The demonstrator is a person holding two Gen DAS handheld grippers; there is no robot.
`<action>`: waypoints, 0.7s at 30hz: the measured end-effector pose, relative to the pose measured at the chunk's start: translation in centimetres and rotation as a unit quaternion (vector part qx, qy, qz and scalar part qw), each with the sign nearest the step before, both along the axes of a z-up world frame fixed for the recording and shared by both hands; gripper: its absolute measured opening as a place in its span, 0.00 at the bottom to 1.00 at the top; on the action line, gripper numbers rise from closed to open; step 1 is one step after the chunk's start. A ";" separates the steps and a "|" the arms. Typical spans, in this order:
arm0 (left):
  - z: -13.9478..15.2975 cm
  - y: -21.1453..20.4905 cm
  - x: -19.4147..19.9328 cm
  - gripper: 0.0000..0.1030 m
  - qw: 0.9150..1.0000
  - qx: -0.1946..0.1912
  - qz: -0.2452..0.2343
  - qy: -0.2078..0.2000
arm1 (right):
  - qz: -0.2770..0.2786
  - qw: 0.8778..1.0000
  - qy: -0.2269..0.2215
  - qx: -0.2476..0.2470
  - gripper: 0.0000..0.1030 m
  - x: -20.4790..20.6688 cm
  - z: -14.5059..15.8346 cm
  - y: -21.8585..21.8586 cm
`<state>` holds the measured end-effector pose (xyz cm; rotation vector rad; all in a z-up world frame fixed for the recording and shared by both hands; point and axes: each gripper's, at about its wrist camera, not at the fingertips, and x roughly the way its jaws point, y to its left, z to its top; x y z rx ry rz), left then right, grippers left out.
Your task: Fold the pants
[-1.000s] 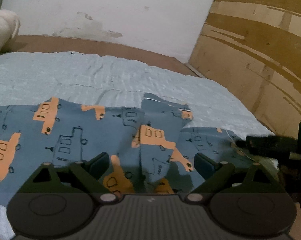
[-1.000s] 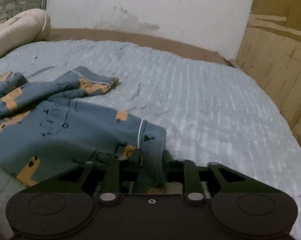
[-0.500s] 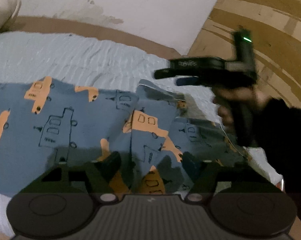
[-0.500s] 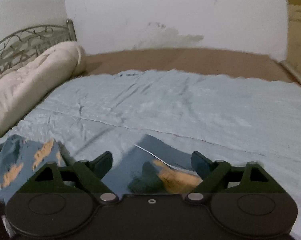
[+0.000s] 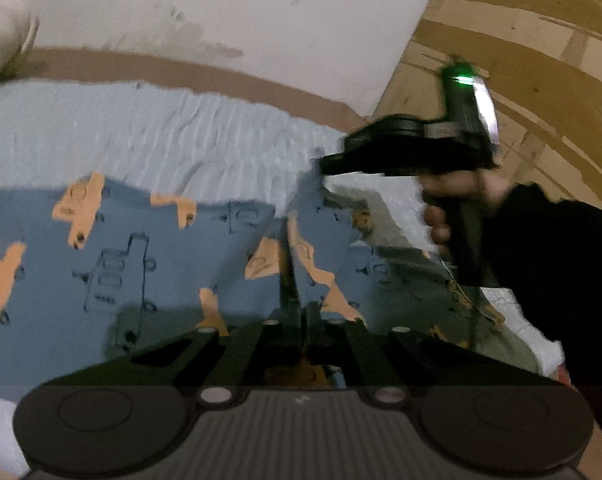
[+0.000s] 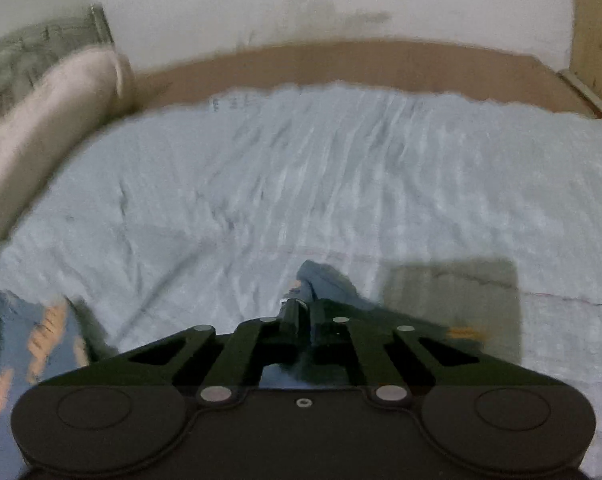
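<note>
The blue pants [image 5: 149, 264] with orange truck prints lie spread on the light blue bed sheet [image 5: 173, 132]. My left gripper [image 5: 301, 316] is shut on a ridge of the pants fabric near their near edge. My right gripper [image 6: 301, 312] is shut on a bunched end of the pants [image 6: 325, 280], held just above the sheet. In the left wrist view the right gripper [image 5: 333, 164] hangs at the right, pinching a lifted fold of the pants, with a hand in a black sleeve behind it. More pants fabric [image 6: 17, 344] shows at the lower left of the right wrist view.
A cream bolster pillow [image 6: 41, 128] lies at the left by a metal headboard [image 6: 29, 52]. A brown bed frame [image 6: 361, 64] runs along the white wall. Wooden panelling [image 5: 533, 60] stands at the right. The sheet [image 6: 341, 168] stretches ahead of the right gripper.
Both grippers were open half a second ago and have closed on pants fabric. The right gripper let go of one pants edge, rose and swung left, then took a new hold.
</note>
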<state>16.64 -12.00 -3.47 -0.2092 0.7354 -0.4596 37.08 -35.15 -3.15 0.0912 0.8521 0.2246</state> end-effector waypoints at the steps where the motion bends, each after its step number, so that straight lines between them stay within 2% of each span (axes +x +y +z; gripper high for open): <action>1: 0.4 -0.2 -0.2 0.00 1.000 0.011 -0.002 -0.014 | -0.004 1.000 -0.016 0.004 0.02 -0.8 0.9 -0.8; 4: 1.4 -0.9 -0.9 0.00 0.998 0.043 -0.014 -0.050 | -0.018 0.997 -0.068 0.019 0.02 -3.9 3.7 -3.8; 7: 2.1 -2.0 -1.7 0.00 0.992 0.083 -0.031 -0.089 | -0.045 0.991 -0.119 0.046 0.02 -8.6 6.2 -7.7; 11: 1.7 -3.2 -2.7 0.00 0.984 0.128 -0.057 -0.114 | -0.079 0.983 -0.157 0.054 0.00 -15.4 7.4 -11.5; 15: 0.0 -3.9 -3.4 0.00 0.980 0.155 -0.072 -0.097 | -0.129 0.976 -0.163 0.066 0.00 -21.8 5.7 -14.2; 19: -1.0 -4.1 -3.9 0.00 0.980 0.166 -0.074 -0.083 | -0.154 0.975 -0.124 0.100 0.00 -25.4 1.7 -15.0; 20: -1.1 -4.1 -4.0 0.00 0.980 0.166 -0.072 -0.082 | -0.153 0.975 -0.116 0.112 0.01 -26.0 1.0 -14.9; 21: -1.2 -4.0 -4.2 0.00 0.981 0.165 -0.070 -0.081 | -0.154 0.975 -0.108 0.122 0.11 -26.5 0.3 -14.8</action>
